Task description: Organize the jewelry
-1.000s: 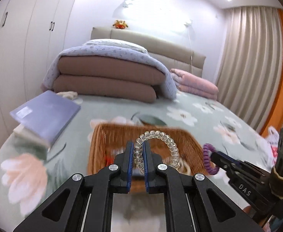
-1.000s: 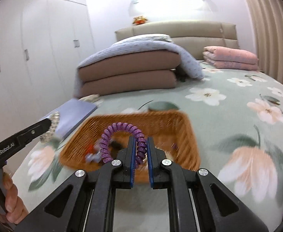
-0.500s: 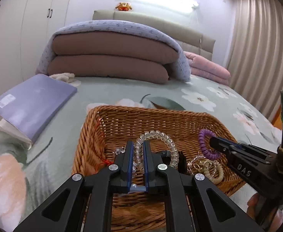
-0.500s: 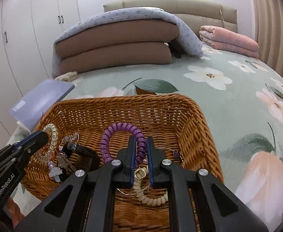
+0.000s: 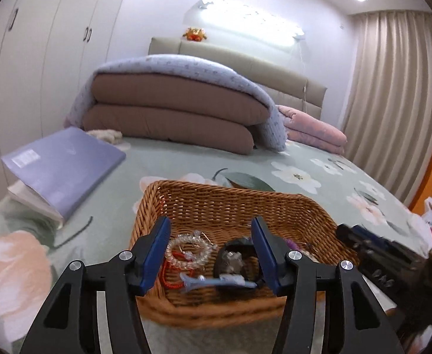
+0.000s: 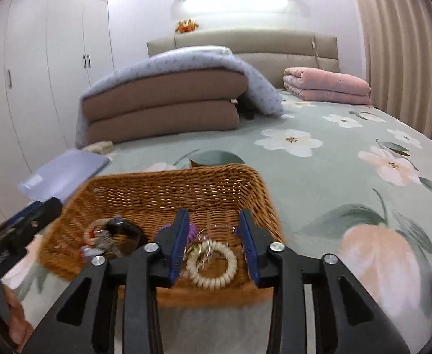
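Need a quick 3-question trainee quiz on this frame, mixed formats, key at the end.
1. True or false: the left gripper is clamped on the clear bead bracelet.
2. What sits between the open fingers of the right gripper in its own view?
A. a purple book
B. a cream coil hair tie
C. a pink quilt
3. Fill in: the jewelry lies inside a woven ____ on the bed.

Key:
1. False. Its jaws stand wide apart, and the bracelet lies in the basket.
2. B
3. basket
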`<state>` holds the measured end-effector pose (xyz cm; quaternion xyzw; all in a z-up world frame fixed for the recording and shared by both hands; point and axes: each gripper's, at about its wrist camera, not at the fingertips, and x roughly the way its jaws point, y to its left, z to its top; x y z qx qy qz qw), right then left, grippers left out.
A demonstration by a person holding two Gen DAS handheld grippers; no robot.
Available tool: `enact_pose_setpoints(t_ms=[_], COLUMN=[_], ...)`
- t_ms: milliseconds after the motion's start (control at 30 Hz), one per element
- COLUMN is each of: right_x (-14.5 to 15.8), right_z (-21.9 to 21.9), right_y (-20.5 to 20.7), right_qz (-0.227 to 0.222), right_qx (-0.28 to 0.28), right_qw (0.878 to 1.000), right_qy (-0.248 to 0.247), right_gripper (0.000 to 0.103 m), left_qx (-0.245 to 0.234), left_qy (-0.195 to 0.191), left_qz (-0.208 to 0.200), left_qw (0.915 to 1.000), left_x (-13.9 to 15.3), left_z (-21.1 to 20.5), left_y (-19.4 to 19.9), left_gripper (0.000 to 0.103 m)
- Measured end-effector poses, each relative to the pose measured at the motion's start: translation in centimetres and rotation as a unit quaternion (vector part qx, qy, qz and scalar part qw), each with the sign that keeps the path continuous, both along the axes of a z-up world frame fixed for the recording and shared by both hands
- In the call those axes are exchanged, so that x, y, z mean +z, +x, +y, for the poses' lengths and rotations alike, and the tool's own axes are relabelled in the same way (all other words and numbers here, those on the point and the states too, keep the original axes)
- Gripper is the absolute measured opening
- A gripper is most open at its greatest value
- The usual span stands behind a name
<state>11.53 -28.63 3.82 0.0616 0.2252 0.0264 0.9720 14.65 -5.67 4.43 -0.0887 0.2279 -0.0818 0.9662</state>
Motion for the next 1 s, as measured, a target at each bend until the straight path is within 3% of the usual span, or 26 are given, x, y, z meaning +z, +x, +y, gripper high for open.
enact_pose_setpoints(t_ms=[33, 100, 200, 267, 367, 500, 700, 1000], right_x=[0.3, 0.7, 0.6, 0.4, -0.5, -2.8, -3.0, -3.4], right_z=[-0.1, -0.1, 0.5, 0.4, 0.7, 1.5, 1.7, 1.9], right_y=[-1.4, -4.1, -7.7, -9.8, -12.1, -13.2, -12.9, -12.4], right_qz=[-0.005, -0.011, -0.014, -0.019, -0.034, -0.046, -0.044, -0.035], right_qx=[-0.001, 0.008, 0.008, 0.012, 0.004, -0.013, -0.001, 0.000], right_qw=[1.000, 1.000, 0.999, 0.999, 0.999, 0.996, 0.997, 0.997], right_qy=[-0.004, -0.008, -0.030, -0.023, -0.030, -0.072, -0.069, -0.075], right_gripper=[0.062, 0.069, 0.069, 0.069, 0.072, 0.073, 0.073, 0.073], left_qx=[-0.002, 0.002, 0.035, 0.030, 0.025, 0.034, 0.036, 0.043], left_qy=[-0.001, -0.003, 0.014, 0.015, 0.029, 0.083, 0.042, 0.074], left_qz=[-0.007, -0.022, -0.028, -0.024, -0.014, -0.019, 0.030, 0.015], left_qw=[1.0000, 0.9998, 0.9989, 0.9992, 0.9992, 0.9958, 0.9980, 0.9962], left_x=[0.5, 1.7, 3.1, 3.2, 2.1, -1.1, -4.4, -4.8], left_z=[-0.1, -0.5, -1.0, -1.0, -1.4, -1.4, 0.3, -0.8], left_y=[-0.9, -3.3, -6.8, -8.9, -12.2, -15.7, -14.5, -14.6], left_gripper=[0.058, 0.058, 0.059, 0.064, 0.075, 0.075, 0.075, 0.075])
